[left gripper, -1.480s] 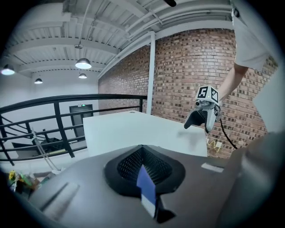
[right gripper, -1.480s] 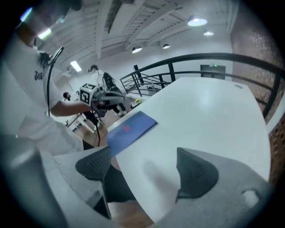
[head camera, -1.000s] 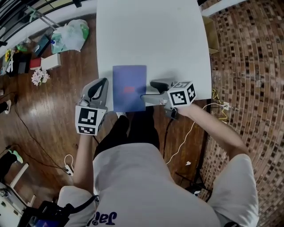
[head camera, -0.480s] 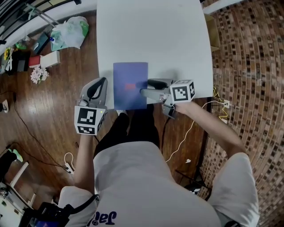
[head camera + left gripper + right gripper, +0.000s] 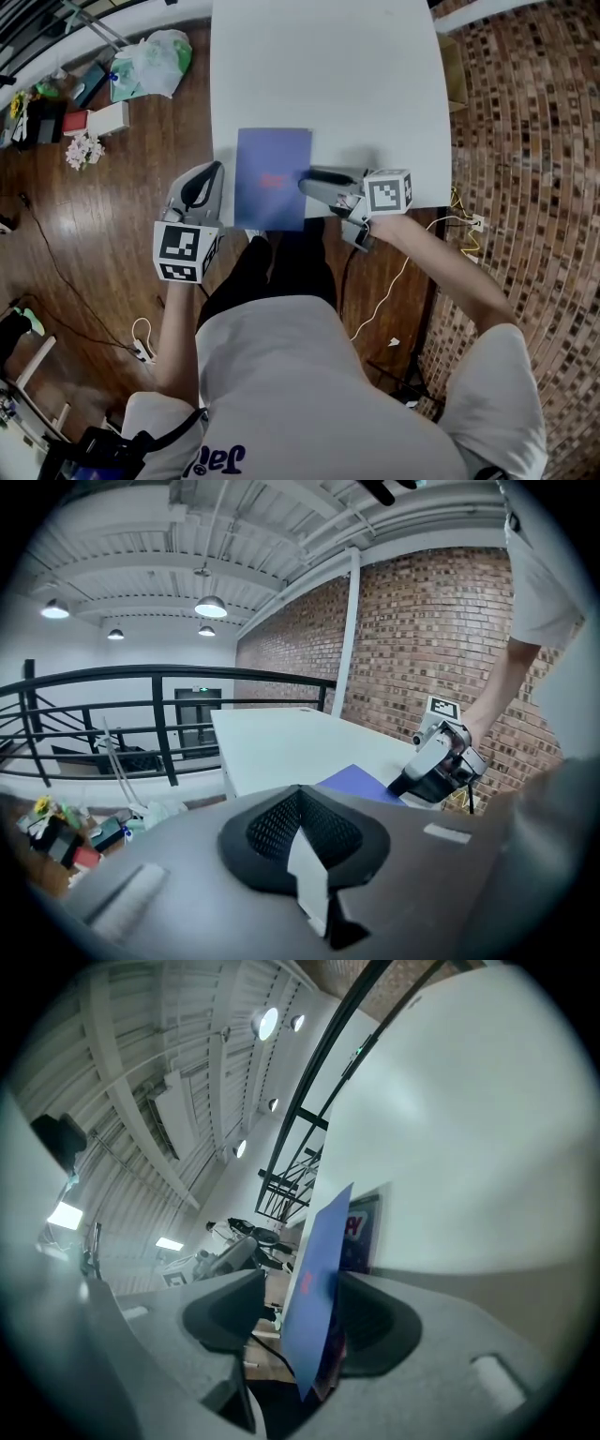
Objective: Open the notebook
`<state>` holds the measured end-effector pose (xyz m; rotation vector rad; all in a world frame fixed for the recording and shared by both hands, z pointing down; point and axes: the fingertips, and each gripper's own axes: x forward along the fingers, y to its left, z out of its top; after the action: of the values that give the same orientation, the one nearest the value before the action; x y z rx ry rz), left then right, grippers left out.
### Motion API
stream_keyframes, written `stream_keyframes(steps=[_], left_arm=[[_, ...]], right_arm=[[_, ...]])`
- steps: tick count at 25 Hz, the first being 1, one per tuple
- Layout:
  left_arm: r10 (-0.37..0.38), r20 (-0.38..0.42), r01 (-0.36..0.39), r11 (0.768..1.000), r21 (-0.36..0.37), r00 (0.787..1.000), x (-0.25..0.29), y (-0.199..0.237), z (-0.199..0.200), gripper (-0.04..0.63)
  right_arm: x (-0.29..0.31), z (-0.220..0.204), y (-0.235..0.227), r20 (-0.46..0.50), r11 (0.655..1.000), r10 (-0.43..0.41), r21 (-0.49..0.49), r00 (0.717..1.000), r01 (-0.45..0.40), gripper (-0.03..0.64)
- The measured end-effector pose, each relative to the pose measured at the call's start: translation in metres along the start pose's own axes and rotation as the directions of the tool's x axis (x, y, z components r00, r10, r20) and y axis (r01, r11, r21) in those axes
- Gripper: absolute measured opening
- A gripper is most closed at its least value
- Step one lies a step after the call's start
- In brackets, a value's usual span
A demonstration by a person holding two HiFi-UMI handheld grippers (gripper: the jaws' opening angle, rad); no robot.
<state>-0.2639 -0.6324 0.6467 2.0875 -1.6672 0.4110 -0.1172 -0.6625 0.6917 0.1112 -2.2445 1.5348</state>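
A blue notebook point(image 5: 272, 178) lies near the front edge of the white table point(image 5: 328, 75). My right gripper point(image 5: 307, 180) reaches in from the right at the notebook's right edge. In the right gripper view the blue cover point(image 5: 319, 1279) stands raised between the jaws, which are closing. It leans by one jaw, with a gap to the other. My left gripper point(image 5: 208, 180) hangs left of the table over the wooden floor, its jaws together with nothing held. The left gripper view shows the notebook point(image 5: 361, 782) beyond the left gripper point(image 5: 305, 832), with the right gripper point(image 5: 412, 782) at its edge.
A plastic bag point(image 5: 155, 58), small boxes and a bunch of flowers point(image 5: 82, 150) lie on the wooden floor at the left. A patterned brick-like floor point(image 5: 525, 141) and a yellow cable point(image 5: 459, 220) are on the right. A black railing point(image 5: 159, 724) stands behind the table.
The right gripper's jaws have narrowed at the notebook's right edge and the gripper has rolled slightly. The left gripper has hardly moved.
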Motion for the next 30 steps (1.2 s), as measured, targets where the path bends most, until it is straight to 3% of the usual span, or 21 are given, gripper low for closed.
stream_keyframes(steps=[5,8,14,19,26,30], left_arm=[[0.029,0.026,-0.029,1.0,-0.011,0.999,-0.01,0.008,0.01,0.017],[0.07,0.044,-0.068,0.997,-0.037,0.997,-0.02,0.016,0.018,0.017],[0.196,0.085,-0.189,0.978,-0.086,0.977,-0.054,0.049,0.022,0.017],[0.303,0.096,-0.29,0.948,-0.13,0.948,-0.096,0.073,0.011,0.017],[0.4,0.077,-0.378,0.903,-0.203,0.913,-0.138,0.085,-0.018,0.017],[0.412,0.072,-0.389,0.894,-0.222,0.908,-0.147,0.083,-0.026,0.017]], right_arm=[[0.002,0.012,0.026,0.012,0.999,0.042,-0.005,0.999,-0.041,0.138],[0.007,0.021,0.056,-0.005,0.995,0.101,-0.024,0.995,-0.101,0.12],[0.037,0.024,0.114,-0.128,0.965,0.194,-0.152,0.973,-0.213,0.11],[0.09,0.021,0.144,-0.224,0.926,0.243,-0.235,0.944,-0.295,0.08],[0.165,0.007,0.146,-0.304,0.9,0.203,-0.317,0.931,-0.3,0.068],[0.197,-0.019,0.129,-0.376,0.875,0.105,-0.406,0.92,-0.266,0.054]])
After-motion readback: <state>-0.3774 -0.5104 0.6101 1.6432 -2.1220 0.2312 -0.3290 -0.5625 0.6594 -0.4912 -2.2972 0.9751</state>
